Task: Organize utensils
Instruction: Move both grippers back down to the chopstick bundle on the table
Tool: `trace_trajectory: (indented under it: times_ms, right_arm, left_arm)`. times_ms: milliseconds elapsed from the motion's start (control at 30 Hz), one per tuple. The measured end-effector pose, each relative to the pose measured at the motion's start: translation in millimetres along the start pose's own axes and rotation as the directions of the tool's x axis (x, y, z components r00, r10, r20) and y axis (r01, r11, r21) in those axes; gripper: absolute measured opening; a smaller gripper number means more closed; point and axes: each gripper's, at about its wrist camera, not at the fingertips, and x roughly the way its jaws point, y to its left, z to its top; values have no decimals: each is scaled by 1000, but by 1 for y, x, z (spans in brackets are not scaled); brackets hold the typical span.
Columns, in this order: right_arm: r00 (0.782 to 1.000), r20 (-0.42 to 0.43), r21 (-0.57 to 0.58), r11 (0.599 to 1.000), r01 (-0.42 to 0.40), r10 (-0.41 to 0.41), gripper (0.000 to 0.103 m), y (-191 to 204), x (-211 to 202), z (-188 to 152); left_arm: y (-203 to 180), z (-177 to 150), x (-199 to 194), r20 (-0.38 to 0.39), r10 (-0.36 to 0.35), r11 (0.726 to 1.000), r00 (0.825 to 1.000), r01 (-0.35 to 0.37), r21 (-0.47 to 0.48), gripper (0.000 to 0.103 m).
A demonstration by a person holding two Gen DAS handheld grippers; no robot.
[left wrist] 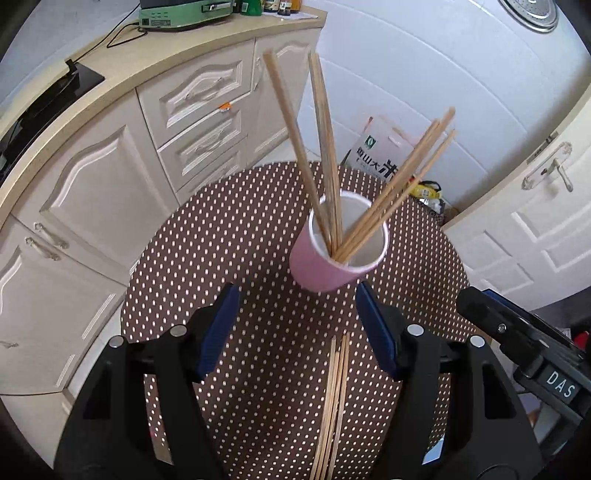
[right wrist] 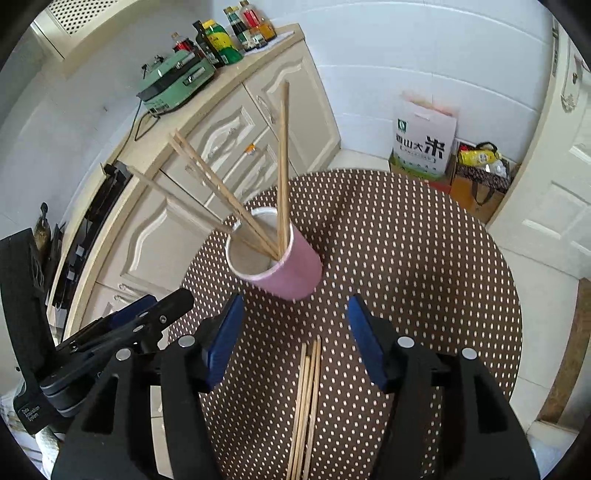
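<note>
A pink paper cup [left wrist: 325, 266] [right wrist: 291, 269] stands on a round brown polka-dot table [left wrist: 240, 236] [right wrist: 406, 258]. Several wooden chopsticks [left wrist: 325, 155] [right wrist: 282, 166] stand in it, leaning apart. A bundle of loose chopsticks [left wrist: 334, 406] [right wrist: 306, 402] lies flat on the table, nearer than the cup. My left gripper [left wrist: 297, 325] is open and empty, above the bundle's far ends and just short of the cup. My right gripper [right wrist: 295, 332] is open and empty in the same spot. Each gripper shows at the edge of the other's view.
Cream kitchen cabinets [left wrist: 110, 192] [right wrist: 207, 155] curve along the left, with a green appliance [right wrist: 177, 85] and bottles [right wrist: 236, 33] on the counter. A rice bag [left wrist: 380, 151] [right wrist: 424, 140] stands on the floor beyond the table. A white door [left wrist: 535, 221] is at the right.
</note>
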Motion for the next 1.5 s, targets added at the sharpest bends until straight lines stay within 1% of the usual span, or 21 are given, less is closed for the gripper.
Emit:
trace_trajectory:
  times_ms: [200, 300, 400, 433, 600, 767, 867, 967, 1033, 1133, 1233, 1300, 1333, 1433, 1500]
  right_arm:
    - [998, -47, 2, 1000, 30, -30, 58, -4, 8, -18]
    - [994, -84, -4, 998, 67, -67, 61, -6, 18, -27]
    - [988, -124, -4, 996, 92, -92, 62, -10, 32, -39]
    - [984, -147, -4, 995, 103, -102, 62, -12, 39, -44]
    - [969, -208, -18, 991, 136, -136, 62, -16, 61, -63]
    - [950, -248, -62, 982, 181, -191, 62, -16, 79, -81]
    - [938, -280, -72, 978, 193, -206, 62, -17, 91, -92]
    - [929, -295, -88, 975, 206, -223, 62, -17, 99, -99]
    - [917, -303, -116, 965, 234, -259, 62, -16, 105, -105]
    - [909, -319, -126, 963, 239, -267, 62, -16, 113, -112]
    - [895, -333, -155, 953, 260, -298, 62, -14, 122, -119]
    - [891, -339, -167, 951, 261, -304, 62, -12, 126, -122]
    - [894, -330, -169, 951, 261, -304, 62, -11, 126, -123]
    - [893, -326, -183, 947, 263, -311, 62, -7, 129, -123]
    - [888, -324, -209, 940, 270, -327, 61, 1, 134, -124]
  left_arm:
    - [4, -24, 7, -47, -3, 1000, 999, 2, -11, 65]
    - [7, -36, 15, -83, -4, 1000, 997, 2, -14, 65]
    - [11, -47, 25, -126, 1, 1000, 992, -4, -18, 66]
    - [12, -49, 28, -136, 2, 1000, 991, -5, -20, 66]
    - [16, -65, 42, -187, 11, 1000, 982, -13, -11, 66]
    - [20, -77, 54, -232, 12, 1000, 973, -14, -6, 66]
    - [21, -83, 59, -250, 17, 1000, 968, -16, 5, 66]
    - [24, -89, 62, -264, 20, 1000, 964, -18, 9, 66]
    - [26, -92, 65, -276, 20, 1000, 961, -19, 5, 66]
    - [29, -96, 70, -297, 20, 1000, 955, -20, 3, 67]
    - [32, -101, 72, -307, 21, 1000, 952, -21, 3, 67]
    - [34, -103, 73, -314, 20, 1000, 949, -20, 2, 67]
    - [34, -103, 74, -316, 20, 1000, 949, -21, 2, 67]
    - [39, -107, 76, -328, 16, 1000, 944, -20, -9, 67]
    - [43, -110, 78, -339, 12, 1000, 941, -20, -22, 68]
